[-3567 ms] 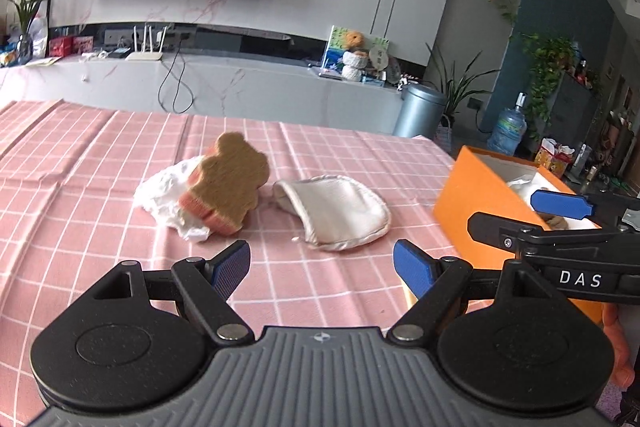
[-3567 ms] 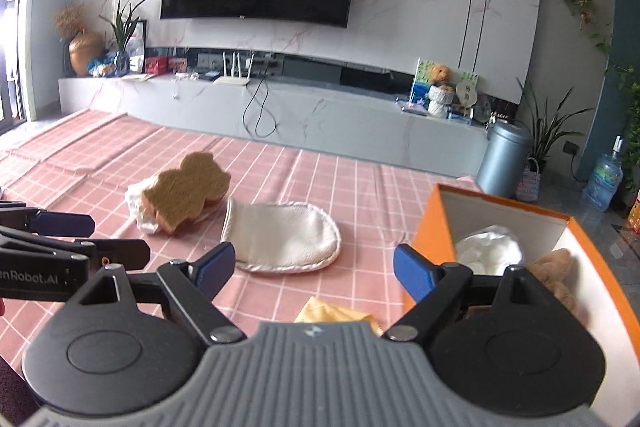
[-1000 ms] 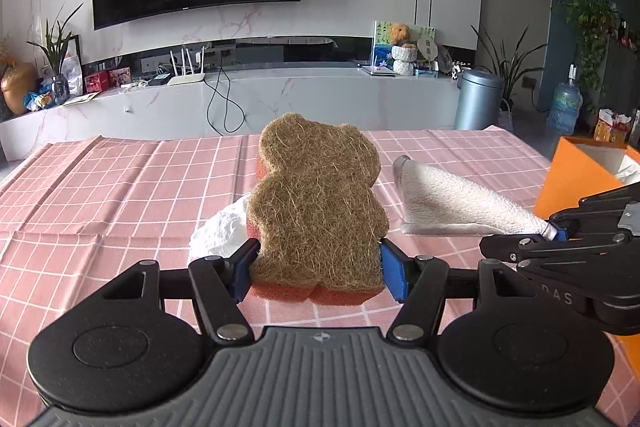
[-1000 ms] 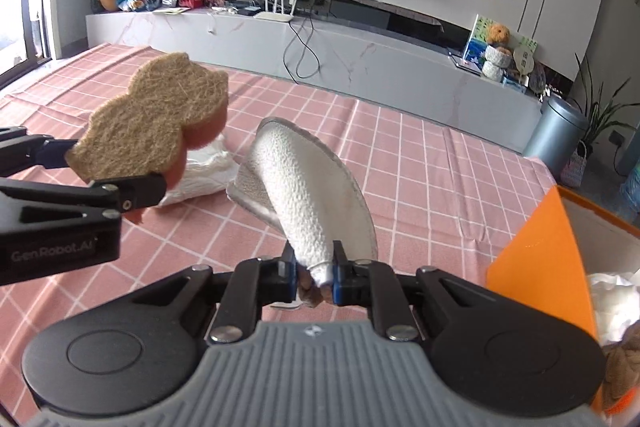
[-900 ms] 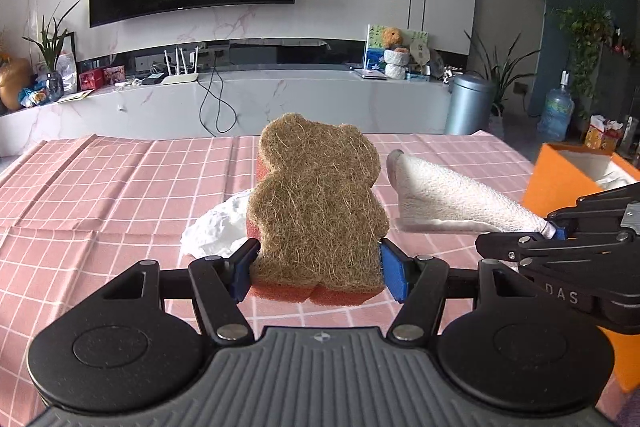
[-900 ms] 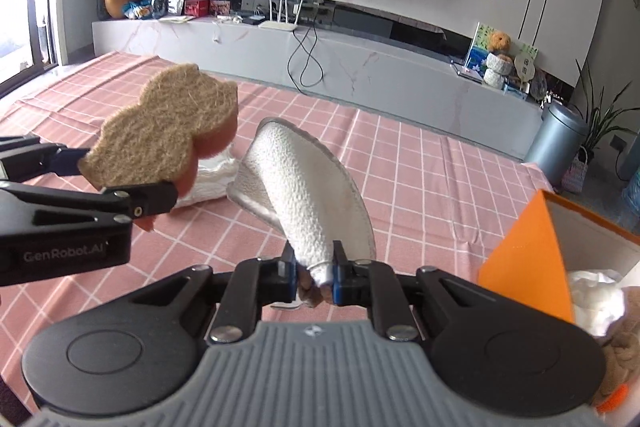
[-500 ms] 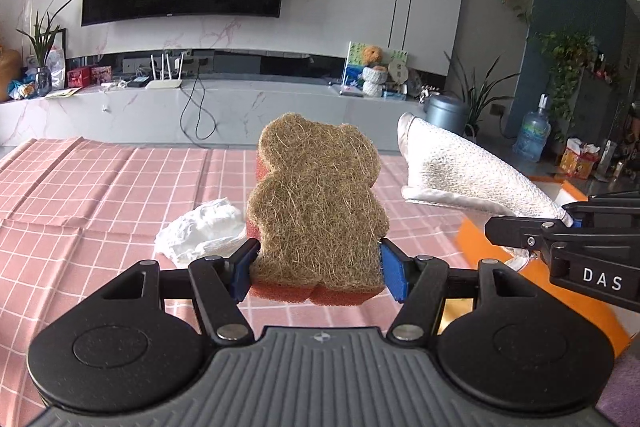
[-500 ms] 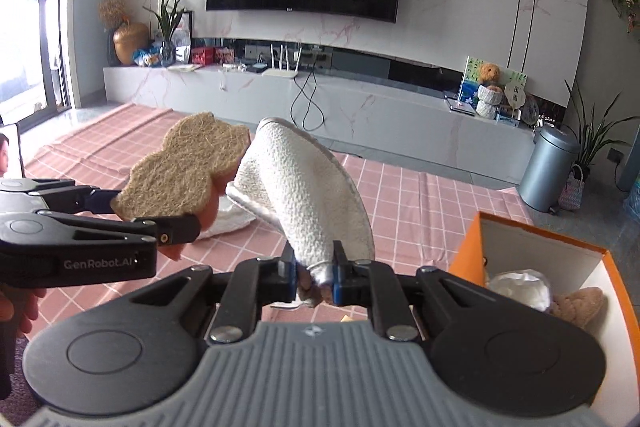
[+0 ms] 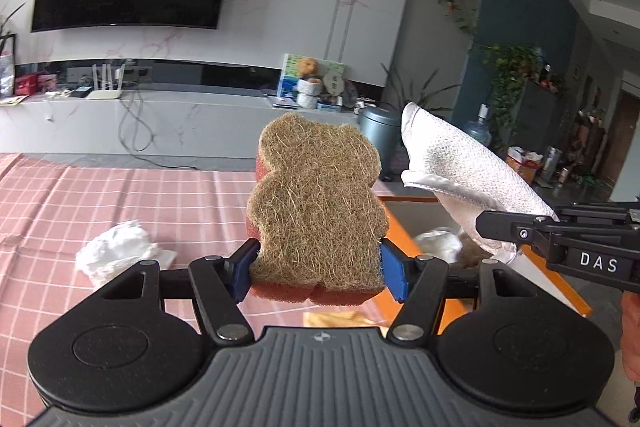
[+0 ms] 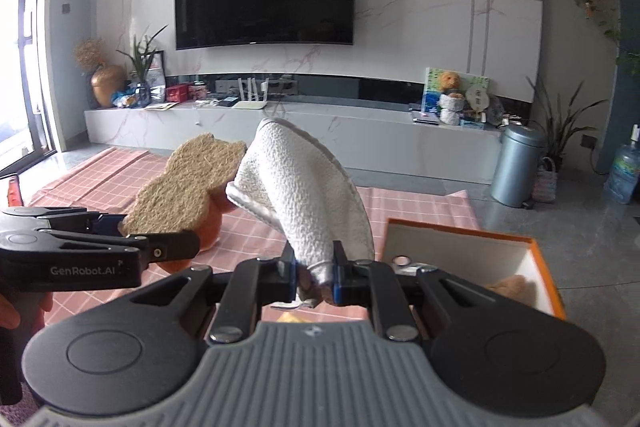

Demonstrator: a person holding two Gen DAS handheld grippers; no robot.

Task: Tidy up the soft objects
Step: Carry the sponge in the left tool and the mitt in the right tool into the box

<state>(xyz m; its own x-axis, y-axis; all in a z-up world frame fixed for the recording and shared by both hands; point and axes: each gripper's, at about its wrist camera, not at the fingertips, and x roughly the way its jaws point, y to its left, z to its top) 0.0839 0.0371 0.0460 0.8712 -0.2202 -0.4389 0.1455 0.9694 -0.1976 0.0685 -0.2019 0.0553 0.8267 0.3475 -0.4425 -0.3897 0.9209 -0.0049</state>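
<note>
Left gripper (image 9: 316, 271), seen from its own wrist, is clamped on one bear-shaped sponge (image 9: 316, 211) held upright above the pink checked tablecloth (image 9: 100, 195); one crumpled white tissue (image 9: 120, 247) lies on the cloth, and one orange box (image 9: 404, 231) behind holds a white wad and a brown item. From the right wrist, the right gripper (image 10: 314, 277) pinches one white mitt (image 10: 304, 187) by its edge, lifted beside the sponge (image 10: 184, 187), just left of the box (image 10: 548, 283), where one brown piece shows.
</note>
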